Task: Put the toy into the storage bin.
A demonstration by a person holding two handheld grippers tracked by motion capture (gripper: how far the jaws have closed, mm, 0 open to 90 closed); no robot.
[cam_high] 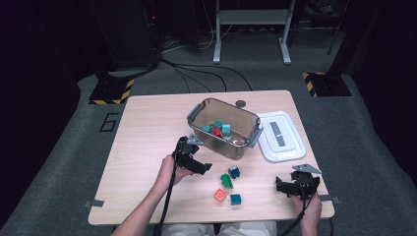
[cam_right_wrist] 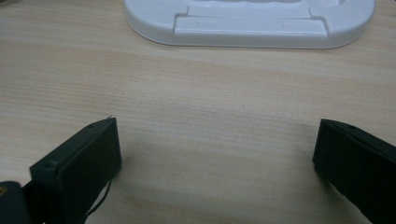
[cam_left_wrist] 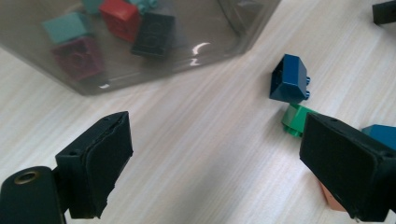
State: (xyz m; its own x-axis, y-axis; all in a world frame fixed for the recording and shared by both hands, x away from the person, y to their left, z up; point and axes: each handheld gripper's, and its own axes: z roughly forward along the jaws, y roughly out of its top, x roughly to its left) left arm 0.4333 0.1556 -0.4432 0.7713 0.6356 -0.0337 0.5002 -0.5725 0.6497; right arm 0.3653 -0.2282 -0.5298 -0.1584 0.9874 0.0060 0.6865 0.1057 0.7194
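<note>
Beside the clear bin (cam_high: 223, 129), we hold the left gripper (cam_left_wrist: 215, 154) with jaws apart and empty; the green brick (cam_left_wrist: 295, 119) lies touching the blue brick (cam_left_wrist: 289, 78), so closing could nudge both away.

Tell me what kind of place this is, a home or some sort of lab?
Most likely a lab or recording workspace: a lone wooden table on grey carpet, stand bases marked with yellow-black hazard tape, cables across the floor, and a metal frame behind.
</note>
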